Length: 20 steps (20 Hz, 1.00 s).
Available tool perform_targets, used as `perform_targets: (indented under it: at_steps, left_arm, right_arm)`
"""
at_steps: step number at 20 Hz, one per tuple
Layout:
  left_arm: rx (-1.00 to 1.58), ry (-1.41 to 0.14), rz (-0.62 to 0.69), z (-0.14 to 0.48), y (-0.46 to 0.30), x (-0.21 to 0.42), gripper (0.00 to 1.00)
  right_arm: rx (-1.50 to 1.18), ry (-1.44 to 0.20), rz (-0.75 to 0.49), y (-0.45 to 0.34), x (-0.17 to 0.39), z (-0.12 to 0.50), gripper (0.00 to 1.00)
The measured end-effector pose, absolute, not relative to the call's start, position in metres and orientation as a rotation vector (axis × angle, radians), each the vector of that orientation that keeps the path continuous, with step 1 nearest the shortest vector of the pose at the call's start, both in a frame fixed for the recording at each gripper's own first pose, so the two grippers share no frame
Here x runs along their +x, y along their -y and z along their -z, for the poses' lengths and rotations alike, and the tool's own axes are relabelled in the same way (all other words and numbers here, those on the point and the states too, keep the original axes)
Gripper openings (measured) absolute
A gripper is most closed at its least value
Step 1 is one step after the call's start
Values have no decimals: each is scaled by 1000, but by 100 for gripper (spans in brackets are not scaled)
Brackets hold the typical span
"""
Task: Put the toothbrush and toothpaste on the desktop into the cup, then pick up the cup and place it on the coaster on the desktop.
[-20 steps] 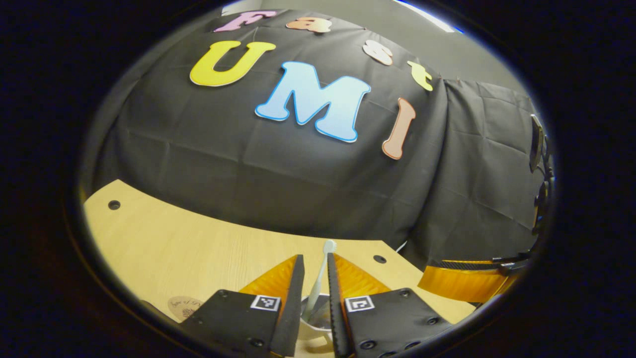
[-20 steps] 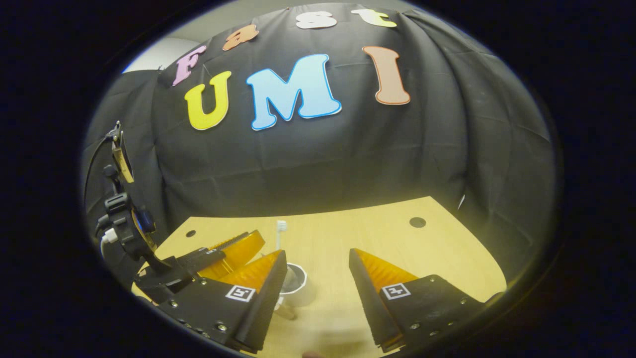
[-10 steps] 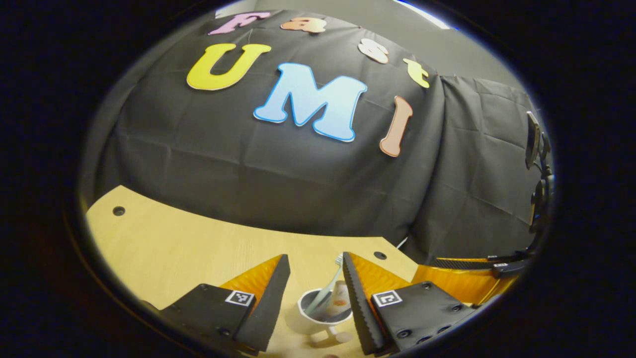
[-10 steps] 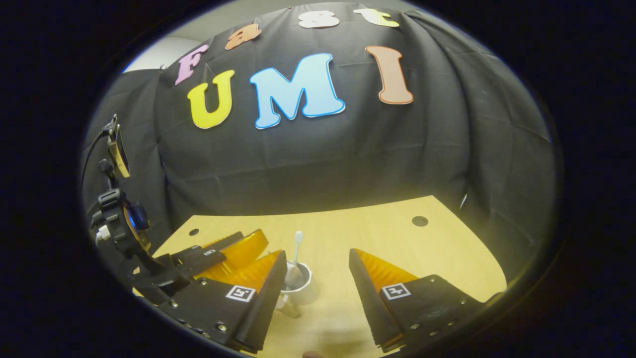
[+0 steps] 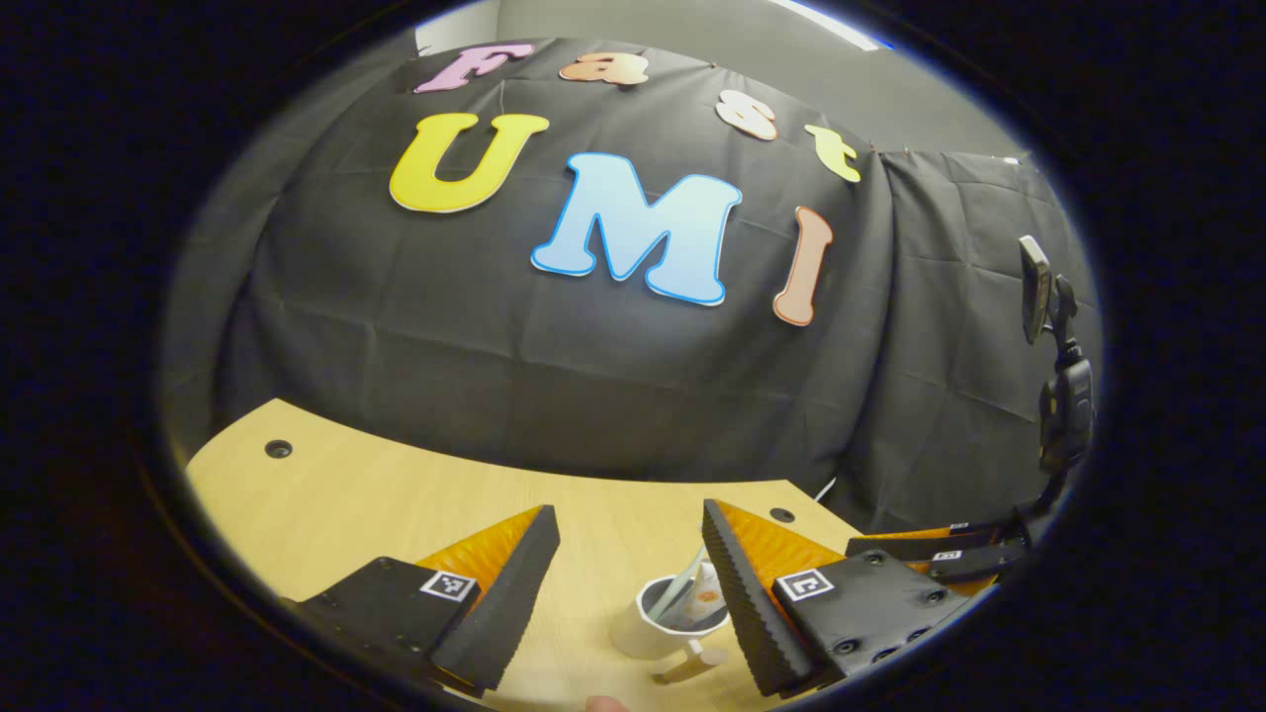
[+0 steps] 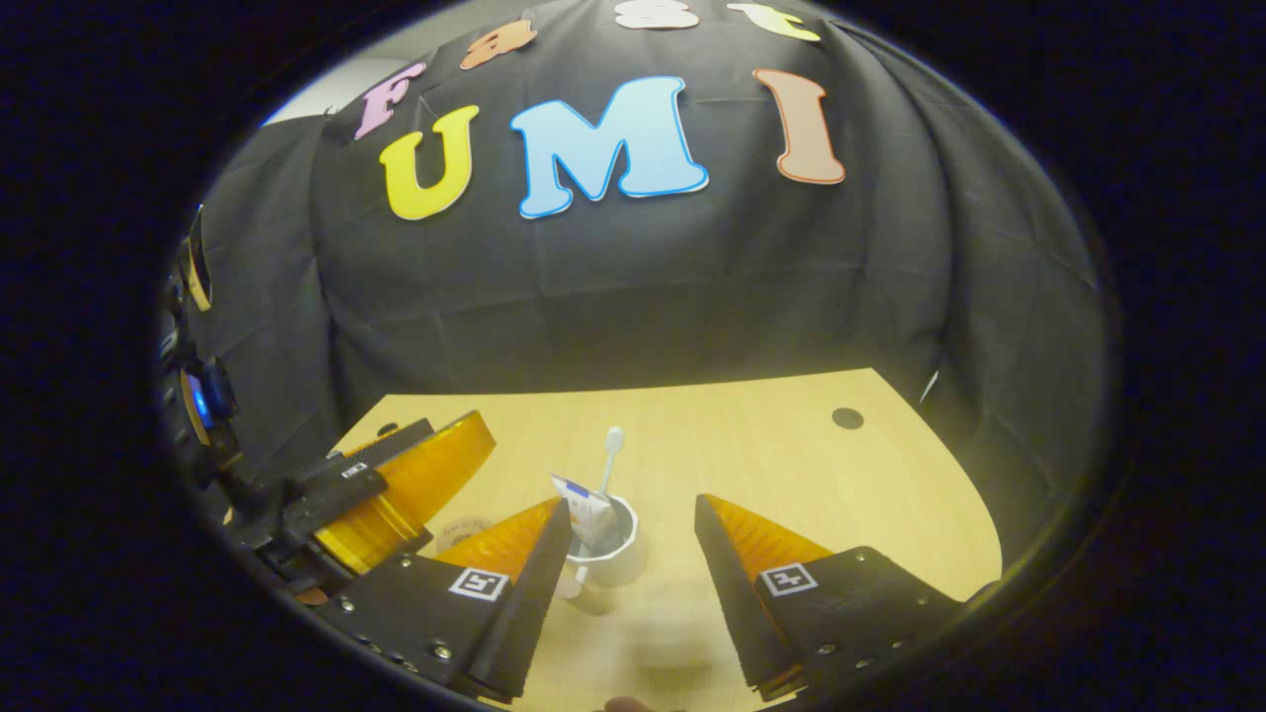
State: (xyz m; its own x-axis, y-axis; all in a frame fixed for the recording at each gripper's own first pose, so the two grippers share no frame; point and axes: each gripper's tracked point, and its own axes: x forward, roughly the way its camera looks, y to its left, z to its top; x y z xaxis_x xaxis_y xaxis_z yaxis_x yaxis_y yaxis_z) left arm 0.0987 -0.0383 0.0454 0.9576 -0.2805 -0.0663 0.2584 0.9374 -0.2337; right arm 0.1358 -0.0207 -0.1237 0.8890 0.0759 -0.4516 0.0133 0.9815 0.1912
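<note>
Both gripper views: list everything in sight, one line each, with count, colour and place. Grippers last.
Cup: one, white, standing on the desk, seen between the right gripper's fingers.
Toothbrush: one, pale, standing in the cup, head up.
Toothpaste: one tube, white with blue, leaning in the cup.
Coaster: one, pale round disc, on the desk left of the cup, partly hidden.
Desk: one, light wood, with dark round holes.
Booth wall: black cloth behind the desk.
Left gripper: one, open, the cup just ahead between its fingers.
Right gripper: one, open, holding nothing.
</note>
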Motion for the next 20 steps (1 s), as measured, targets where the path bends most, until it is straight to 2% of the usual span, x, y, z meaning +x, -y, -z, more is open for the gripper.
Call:
perform_targets:
  at_steps: [3,4,5,7,8,20]
  left_arm:
    - [-207,-96,253,-49,26,91,94]
    - [-200,-94,246,-51,22,88,89]
    - [-192,-92,238,-52,18,86,89]
    - [-182,-88,230,-55,13,82,99]
    - [-177,-86,227,-57,10,80,94]
    - [-177,-87,216,-58,-12,64,94]
  right_arm:
    - [198,-535,-49,9,135,135,77]
    - [201,-559,-55,6,134,139,77]
    - [204,-580,-59,1,134,143,77]
    - [204,-623,-64,-5,134,150,77]
    - [202,-642,-65,-8,134,155,77]
    - [187,-943,-33,-29,132,218,78]
